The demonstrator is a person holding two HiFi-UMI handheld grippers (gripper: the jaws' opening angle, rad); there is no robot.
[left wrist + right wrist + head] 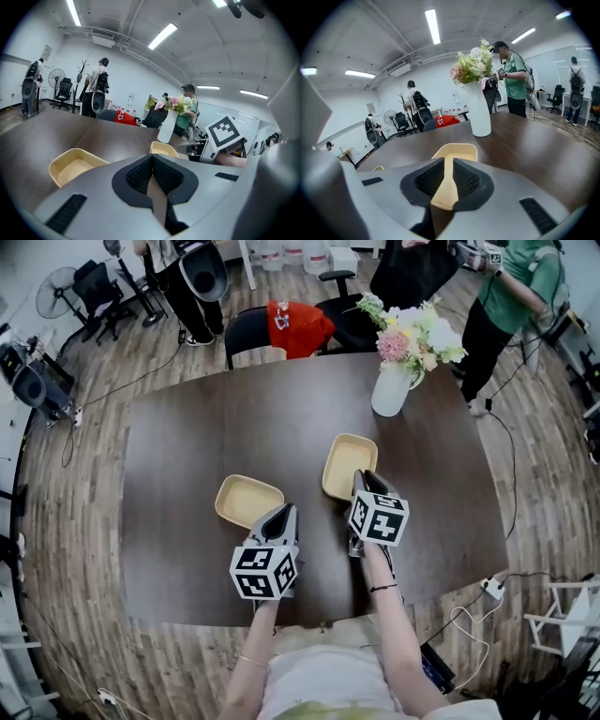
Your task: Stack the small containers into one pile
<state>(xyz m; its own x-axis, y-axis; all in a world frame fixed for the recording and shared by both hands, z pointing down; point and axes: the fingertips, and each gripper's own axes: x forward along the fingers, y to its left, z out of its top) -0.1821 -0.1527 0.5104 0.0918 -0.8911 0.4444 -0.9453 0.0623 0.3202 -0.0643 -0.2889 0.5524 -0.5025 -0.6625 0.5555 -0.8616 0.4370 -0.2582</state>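
Note:
Two small cream containers lie apart on the dark brown table (pixel 206 418). The left container (pixel 248 500) (pixel 75 165) sits just ahead and to the left of my left gripper (pixel 284 510) (pixel 152 157), whose jaws are shut with nothing between them. The right container (pixel 349 463) (pixel 457 152) lies in front of my right gripper (pixel 362 475) (pixel 447 161), and its near rim runs between the black pads, which press on it. The right container (pixel 163 149) also shows in the left gripper view, beyond the jaws.
A white vase of flowers (pixel 391 390) (pixel 479 115) stands on the table behind the right container. Chairs, one with a red cloth (pixel 297 326), stand at the far edge. People stand around the room. A power strip (pixel 494 589) lies on the wooden floor at right.

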